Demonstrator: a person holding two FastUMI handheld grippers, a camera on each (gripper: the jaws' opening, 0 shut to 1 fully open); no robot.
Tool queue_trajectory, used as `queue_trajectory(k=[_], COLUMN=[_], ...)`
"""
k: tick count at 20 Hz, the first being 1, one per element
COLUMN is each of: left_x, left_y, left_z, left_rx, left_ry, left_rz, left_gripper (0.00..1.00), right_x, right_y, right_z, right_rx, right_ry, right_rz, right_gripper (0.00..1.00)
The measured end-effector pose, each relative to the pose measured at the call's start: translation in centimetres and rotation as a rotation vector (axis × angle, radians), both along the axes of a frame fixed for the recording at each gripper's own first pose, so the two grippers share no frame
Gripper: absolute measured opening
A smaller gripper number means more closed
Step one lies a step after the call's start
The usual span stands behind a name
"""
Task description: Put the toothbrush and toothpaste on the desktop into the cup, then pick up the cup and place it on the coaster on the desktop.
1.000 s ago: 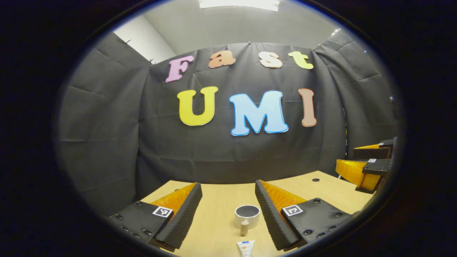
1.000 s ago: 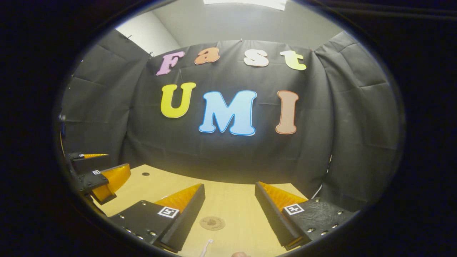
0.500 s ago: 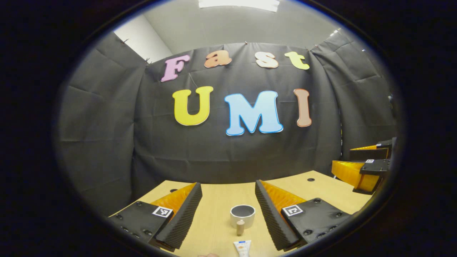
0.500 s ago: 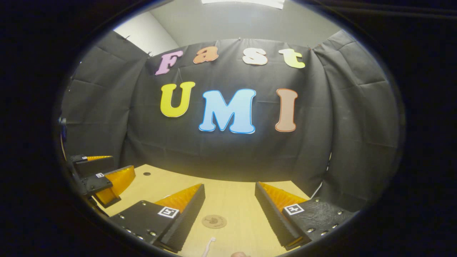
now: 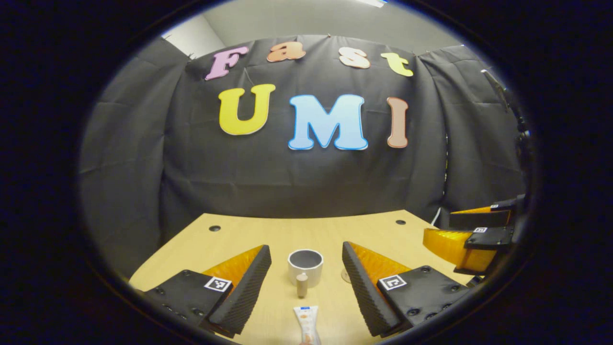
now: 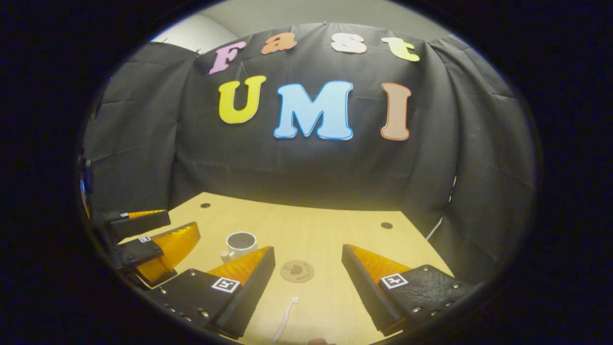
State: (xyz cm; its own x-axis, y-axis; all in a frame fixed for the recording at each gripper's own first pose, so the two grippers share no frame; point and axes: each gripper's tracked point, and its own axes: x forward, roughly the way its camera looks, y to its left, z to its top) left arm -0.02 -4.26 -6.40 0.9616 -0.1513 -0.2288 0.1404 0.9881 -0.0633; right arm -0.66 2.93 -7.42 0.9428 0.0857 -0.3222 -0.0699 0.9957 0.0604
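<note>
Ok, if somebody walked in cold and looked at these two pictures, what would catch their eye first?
Probably the white cup standing upright on the wooden table, framed between the open left gripper. Nearer the camera lies the toothpaste, pointing toward the cup. In the right gripper view, the round coaster and the toothbrush lie between the open right gripper.

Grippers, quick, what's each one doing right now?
Left gripper: open, holding nothing, cup ahead.
Right gripper: open, holding nothing, above the coaster.
</note>
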Motion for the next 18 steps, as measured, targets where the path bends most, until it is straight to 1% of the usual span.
queue_trajectory(k=[3,5,12,13,14,16,17,18], left_x=[0.1,-0.1,-0.1,-0.2,-0.3,-0.6,-1.0,-1.0], left_y=[-0.7,-1.2,-1.0,-1.0,-1.0,-1.0,-1.0,-1.0], left_z=[-2.8,-4.8,-9.2,-9.8,-10.5,-12.2,-13.0,-13.9], left_rx=[0.037,0.039,0.049,0.053,0.06,0.075,0.074,0.071], left_ry=[0.096,0.161,0.326,0.343,0.36,0.416,0.448,0.483], left_rz=[-0.026,-0.039,-0.037,-0.037,-0.038,-0.047,-0.053,-0.058], left_gripper=[0.94,0.94,0.94,0.96,0.96,0.94,0.96,0.96], right_x=[0.1,-0.1,-0.5,-0.5,-0.5,-0.9,-1.1,-1.3], right_y=[0.6,1.0,1.3,1.7,1.9,2.1,2.5,2.6], right_z=[-2.3,-3.9,-7.4,-7.9,-8.5,-10.2,-10.8,-11.3], right_rx=[0.013,0.019,0.017,0.021,0.022,0.017,0.019,0.023], right_ry=[0.091,0.146,0.3,0.32,0.344,0.399,0.428,0.454], right_rz=[0.018,0.027,0.031,0.037,0.04,0.047,0.051,0.056], right_gripper=[0.91,0.92,0.92,0.92,0.92,0.92,0.92,0.92])
